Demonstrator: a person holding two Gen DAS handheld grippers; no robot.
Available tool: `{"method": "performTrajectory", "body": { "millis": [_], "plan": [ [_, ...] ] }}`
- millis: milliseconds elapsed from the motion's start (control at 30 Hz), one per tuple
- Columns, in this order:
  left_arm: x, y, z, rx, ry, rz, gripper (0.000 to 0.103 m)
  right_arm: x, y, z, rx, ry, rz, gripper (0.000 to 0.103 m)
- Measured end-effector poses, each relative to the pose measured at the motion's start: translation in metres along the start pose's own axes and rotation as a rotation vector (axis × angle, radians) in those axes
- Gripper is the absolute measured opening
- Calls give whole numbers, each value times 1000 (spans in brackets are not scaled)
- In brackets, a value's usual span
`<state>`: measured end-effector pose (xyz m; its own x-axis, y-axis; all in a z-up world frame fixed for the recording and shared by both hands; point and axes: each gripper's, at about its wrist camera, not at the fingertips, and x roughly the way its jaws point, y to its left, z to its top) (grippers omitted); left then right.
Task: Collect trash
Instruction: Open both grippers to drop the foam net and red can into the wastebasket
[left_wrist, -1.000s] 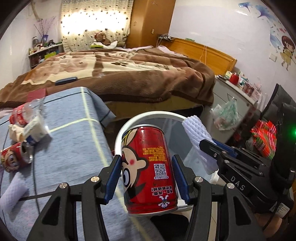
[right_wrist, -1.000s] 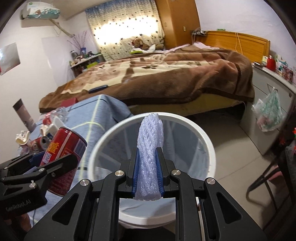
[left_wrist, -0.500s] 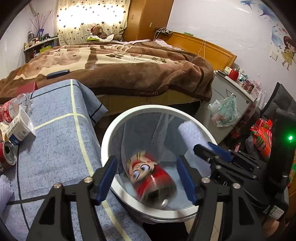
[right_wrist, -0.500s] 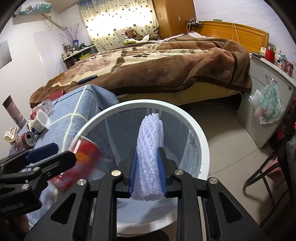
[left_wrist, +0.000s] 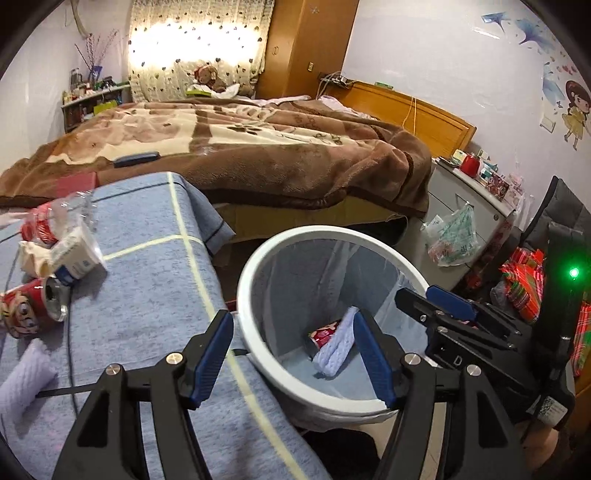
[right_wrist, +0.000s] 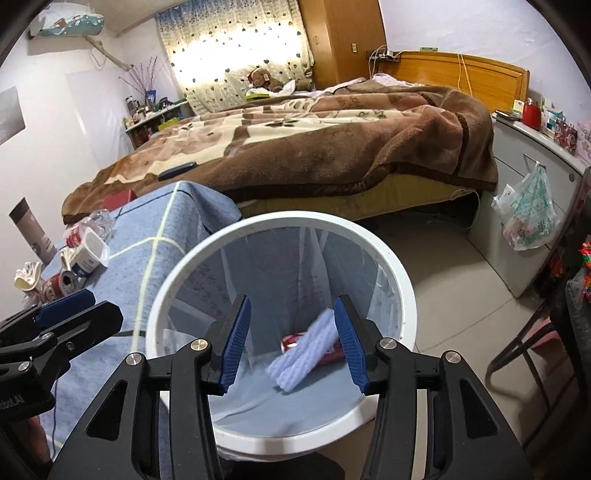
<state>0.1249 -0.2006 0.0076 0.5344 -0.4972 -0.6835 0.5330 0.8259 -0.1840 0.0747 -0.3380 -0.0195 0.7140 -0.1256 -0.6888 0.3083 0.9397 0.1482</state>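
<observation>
Two items in white bin (right_wrist: 402, 291): foam sleeve (right_wrist: 304, 354) atop red can (right_wrist: 291, 340), below right gripper (right_wrist: 291, 341), jaws opening, empty. Left gripper (left_wrist: 295, 356) released, empty.

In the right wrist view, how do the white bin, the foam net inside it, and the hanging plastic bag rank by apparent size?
1. White bin, clearly the largest.
2 and 3. Plastic bag and foam net look about alike; the bag hangs farther away, so I leave them unranked.

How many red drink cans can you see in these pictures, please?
2. One red can lies at the bottom of the white bin, partly under foam netting. The other lies on the blue-covered table. More may be hidden.
</observation>
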Motion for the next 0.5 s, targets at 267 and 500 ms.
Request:
{"method": "performTrajectory", "body": {
  "millis": [267, 500],
  "plan": [
    [-27, 22, -6, -24, -47, 47, 69, -7, 20, -1, -20, -25, 25, 49],
    [-50, 49, -16, -53, -85, 108, 69, -15, 48, -4, -49, -49, 72, 49]
  ]
}}
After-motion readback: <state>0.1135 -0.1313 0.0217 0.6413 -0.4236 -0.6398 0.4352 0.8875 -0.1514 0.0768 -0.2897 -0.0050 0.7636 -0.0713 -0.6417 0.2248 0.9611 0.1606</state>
